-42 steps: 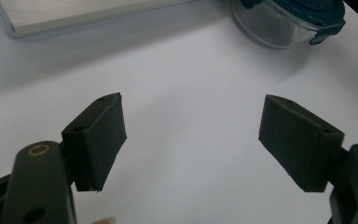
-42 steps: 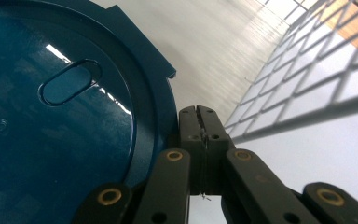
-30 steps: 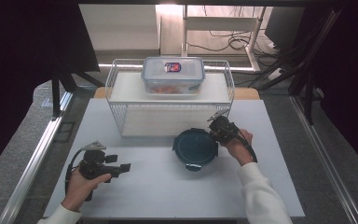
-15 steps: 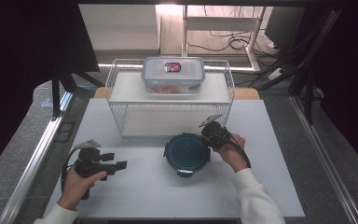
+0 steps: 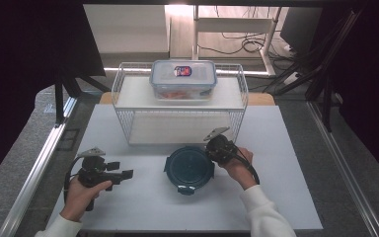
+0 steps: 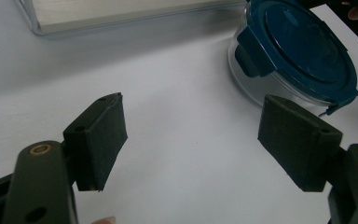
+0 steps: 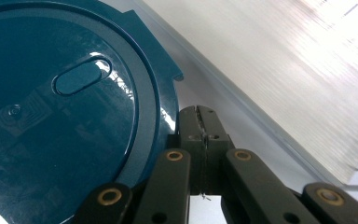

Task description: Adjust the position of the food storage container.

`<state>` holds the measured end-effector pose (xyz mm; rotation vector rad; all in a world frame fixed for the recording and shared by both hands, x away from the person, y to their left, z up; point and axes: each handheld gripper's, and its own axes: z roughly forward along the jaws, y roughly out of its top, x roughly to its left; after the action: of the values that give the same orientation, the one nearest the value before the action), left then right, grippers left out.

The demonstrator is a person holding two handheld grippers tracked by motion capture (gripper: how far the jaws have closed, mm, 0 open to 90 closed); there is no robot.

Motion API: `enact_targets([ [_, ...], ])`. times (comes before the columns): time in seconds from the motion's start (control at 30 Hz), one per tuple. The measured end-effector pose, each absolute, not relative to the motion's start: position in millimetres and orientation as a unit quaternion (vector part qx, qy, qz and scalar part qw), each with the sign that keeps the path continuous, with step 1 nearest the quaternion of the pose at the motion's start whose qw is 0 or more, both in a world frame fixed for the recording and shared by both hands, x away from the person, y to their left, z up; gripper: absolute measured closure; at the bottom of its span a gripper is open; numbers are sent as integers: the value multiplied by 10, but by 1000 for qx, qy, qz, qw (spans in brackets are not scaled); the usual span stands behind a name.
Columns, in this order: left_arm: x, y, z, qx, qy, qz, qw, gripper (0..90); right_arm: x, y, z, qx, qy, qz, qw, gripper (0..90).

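Table: my white table (image 5: 143, 207) runs bare across its front half, giving both my hands open room; a metal rail (image 5: 39, 163) edges its left side, and grey floor lies past the right edge.

Wire rack: the white wire rack (image 5: 128, 129) stands across the back of the table and closes off the far side. Its lower front edge lies just behind the container, as my right gripper view shows close up.

Clear box: a clear lidded box (image 5: 183, 79) sits on the rack's upper shelf, well apart from my hands.

Round container: the round container with the blue lid (image 5: 189, 168) rests on the table in front of the rack, near the middle, lid on, one clip tab pointing toward me.

Right gripper: my right gripper (image 5: 212, 151) sits at the container's right rim, jaws pressed together with nothing between them; whether they touch the lid's edge I cannot quite tell.

Left gripper: my left gripper (image 5: 127, 174) stays low at the left front, jaws standing wide and empty, aimed across bare tabletop at the container, well apart from it.
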<state>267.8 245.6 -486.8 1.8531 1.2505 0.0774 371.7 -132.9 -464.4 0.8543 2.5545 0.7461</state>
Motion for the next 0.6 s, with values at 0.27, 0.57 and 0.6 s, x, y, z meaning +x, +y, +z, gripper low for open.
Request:
enact_targets([
  [0.27, 2682, 2471, -4874, 744, 504, 29, 438, 227, 3661, -1197, -4656, 286, 904, 269, 166, 888],
  [0.57, 2683, 2468, -4877, 744, 505, 29, 437, 227, 3601, -1080, -4667, 269, 910, 278, 151, 887],
  [0.6, 2683, 2469, -4877, 745, 504, 29, 437, 227, 3605, -1083, -4670, 272, 909, 281, 147, 887],
])
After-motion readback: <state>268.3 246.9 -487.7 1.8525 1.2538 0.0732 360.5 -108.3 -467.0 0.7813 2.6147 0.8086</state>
